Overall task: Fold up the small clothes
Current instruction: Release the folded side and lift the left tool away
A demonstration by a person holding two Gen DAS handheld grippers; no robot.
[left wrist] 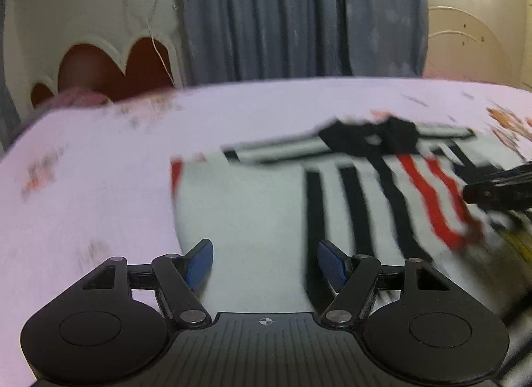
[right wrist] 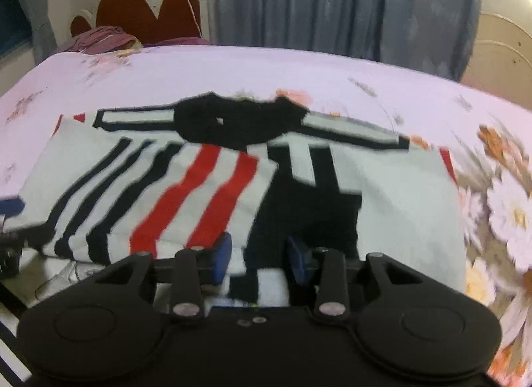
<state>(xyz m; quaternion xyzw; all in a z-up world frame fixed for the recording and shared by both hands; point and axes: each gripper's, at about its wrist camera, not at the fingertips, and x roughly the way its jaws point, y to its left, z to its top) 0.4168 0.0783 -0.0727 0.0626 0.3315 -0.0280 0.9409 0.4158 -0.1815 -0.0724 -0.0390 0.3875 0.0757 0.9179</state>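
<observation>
A small white shirt (right wrist: 409,200) with black and red stripes and a black collar (right wrist: 232,120) lies flat on the bed, its left side folded in over the middle. It also shows in the left wrist view (left wrist: 246,214). My left gripper (left wrist: 264,265) is open and empty, hovering over the shirt's white left part. My right gripper (right wrist: 257,259) is open and empty over the shirt's lower middle. The right gripper's black body (left wrist: 498,187) shows at the right edge of the left wrist view. Both views are blurred by motion.
The bed (left wrist: 99,160) has a pale lilac floral sheet (right wrist: 498,220). A red scalloped headboard (right wrist: 149,11) and a purple bundle (right wrist: 103,37) sit at the far left. Grey-blue curtains (right wrist: 332,1) hang behind the bed.
</observation>
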